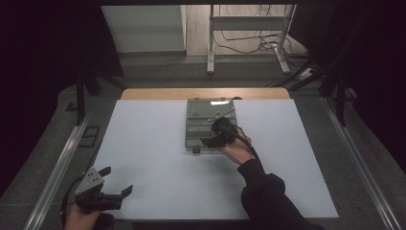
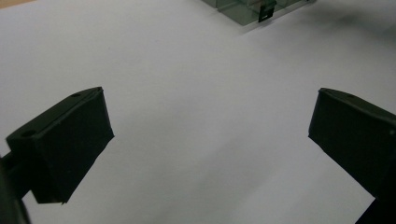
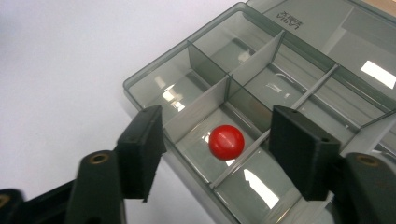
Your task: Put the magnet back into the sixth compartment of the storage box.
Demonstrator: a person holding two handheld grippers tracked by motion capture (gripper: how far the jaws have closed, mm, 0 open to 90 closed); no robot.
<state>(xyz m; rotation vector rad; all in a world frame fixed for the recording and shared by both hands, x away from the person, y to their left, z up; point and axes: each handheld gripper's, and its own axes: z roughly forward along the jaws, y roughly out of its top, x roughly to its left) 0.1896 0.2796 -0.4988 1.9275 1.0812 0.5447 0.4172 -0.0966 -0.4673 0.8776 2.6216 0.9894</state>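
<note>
A clear grey compartment box point(image 1: 198, 115) with its lid swung back lies at the middle of the white table top point(image 1: 158, 163). In the right gripper view a red ball point(image 3: 226, 142) rests on the floor of one compartment of the box point(image 3: 187, 44), near its front edge. My right gripper point(image 3: 217, 119) hovers just over that compartment, jaws apart on either side of the ball, pads clear of it. From above, the right gripper point(image 1: 208, 141) sits over the box's near side. My left gripper point(image 1: 117, 180) rests at the table's near left corner, open and holding nothing point(image 2: 210, 98).
A corner of the box point(image 2: 243, 11) shows far off in the left gripper view. Metal rails point(image 1: 57, 167) run along both sides of the table. Beyond the wooden far edge point(image 1: 206, 93) stand a frame's legs point(image 1: 210, 48) and loose cables on the floor.
</note>
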